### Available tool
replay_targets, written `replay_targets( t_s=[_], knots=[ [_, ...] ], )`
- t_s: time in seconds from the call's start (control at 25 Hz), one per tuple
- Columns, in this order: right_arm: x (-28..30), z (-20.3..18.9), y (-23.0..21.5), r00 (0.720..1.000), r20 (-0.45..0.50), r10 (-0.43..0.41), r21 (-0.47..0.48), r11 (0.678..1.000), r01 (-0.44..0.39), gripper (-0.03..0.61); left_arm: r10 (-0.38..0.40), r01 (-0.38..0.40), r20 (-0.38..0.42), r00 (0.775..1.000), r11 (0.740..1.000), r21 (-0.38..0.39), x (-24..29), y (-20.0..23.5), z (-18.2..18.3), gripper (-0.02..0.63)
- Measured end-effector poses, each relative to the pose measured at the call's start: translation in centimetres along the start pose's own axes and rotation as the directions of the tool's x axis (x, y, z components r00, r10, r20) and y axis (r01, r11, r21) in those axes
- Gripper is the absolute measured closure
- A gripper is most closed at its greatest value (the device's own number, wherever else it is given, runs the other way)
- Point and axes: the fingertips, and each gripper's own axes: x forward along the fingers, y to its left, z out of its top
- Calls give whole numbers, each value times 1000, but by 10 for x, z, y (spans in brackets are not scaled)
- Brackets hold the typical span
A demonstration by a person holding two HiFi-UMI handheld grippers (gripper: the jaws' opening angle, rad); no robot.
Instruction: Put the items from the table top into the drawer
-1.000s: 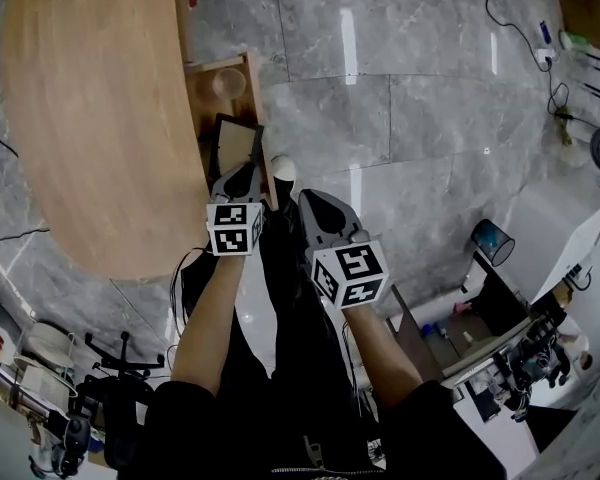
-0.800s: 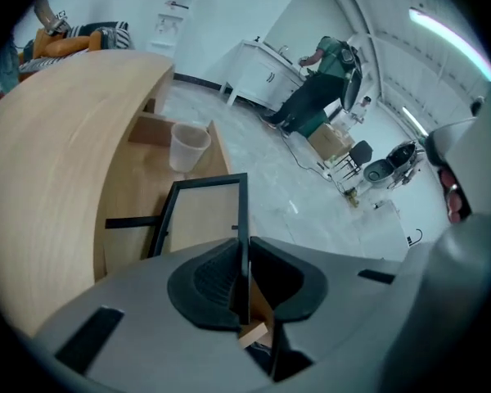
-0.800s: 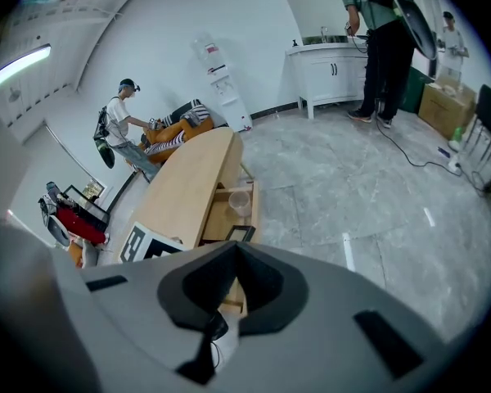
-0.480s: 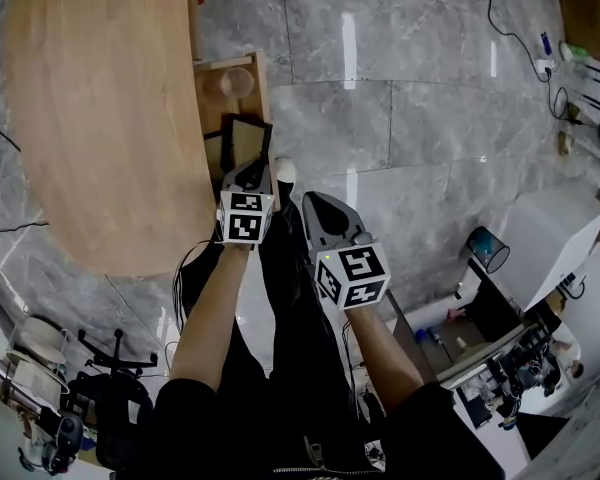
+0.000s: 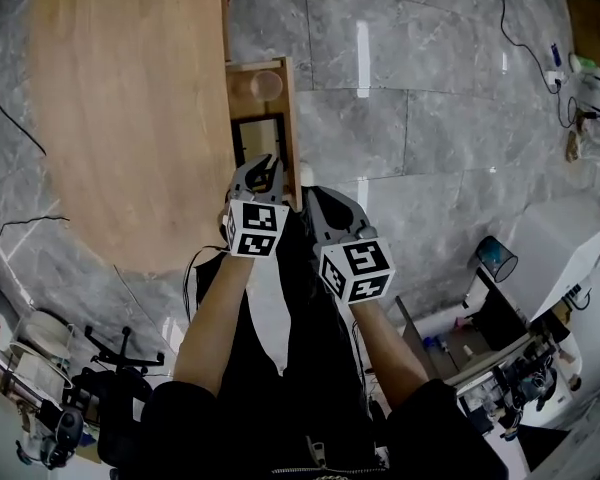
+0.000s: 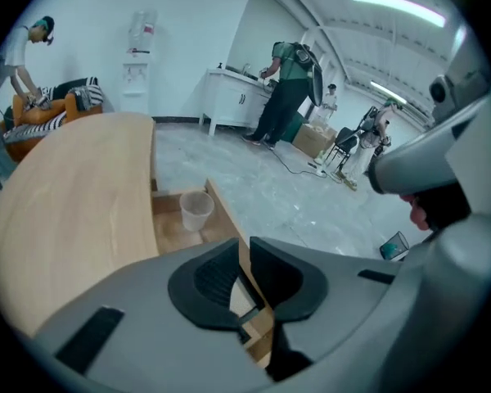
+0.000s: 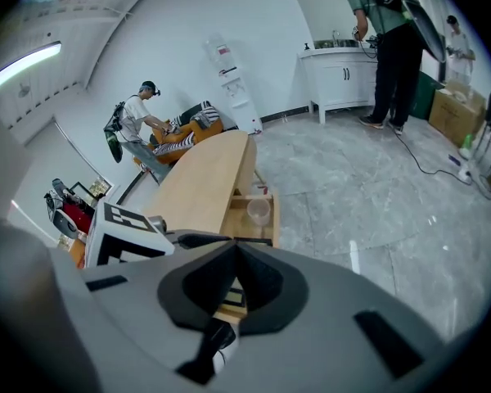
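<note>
- Fingers [image 6: 206, 278] of left gripper [image 6: 245, 246] slightly parted, empty.
- Right gripper [image 7: 233, 247]: fingers clenched together, empty.
- Drawer [image 5: 291, 128] open just beyond both, against desk [image 5: 120, 118] edge.
- Inside: dark frame [image 5: 258, 140] nearer, cup [image 5: 267, 86] at far end.

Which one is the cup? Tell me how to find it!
Find the big wooden table. An open drawer sticks out of its side. The cup stands at the drawer's far end, see-through and round, unlike the flat black-framed panel beside it.
</note>
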Motion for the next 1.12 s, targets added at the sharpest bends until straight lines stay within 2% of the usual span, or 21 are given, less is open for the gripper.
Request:
replay_targets(
  t_s=[0.32, 0.56, 0.76, 1.12],
  knots=[
    [26, 24, 52, 997, 10, 70, -71, 995, -70, 569, 118, -118, 88, 989, 993, -3, -50, 77, 31, 598],
    [53, 46, 94, 991, 12, 135, -161, 978, -131, 569, 207, -211, 168, 964, 978, 1, -99, 128, 61, 600],
    [61, 84, 131, 979, 80, 186, -203, 965, -167, 569, 283, -286, 246, 927, 958, -26, -144, 164, 83, 600],
    [60, 140, 222, 933, 179, 313, -337, 910, -241, 571, 406, -382, 359, 841, 914, -137, -228, 216, 105, 600]
  ],
)
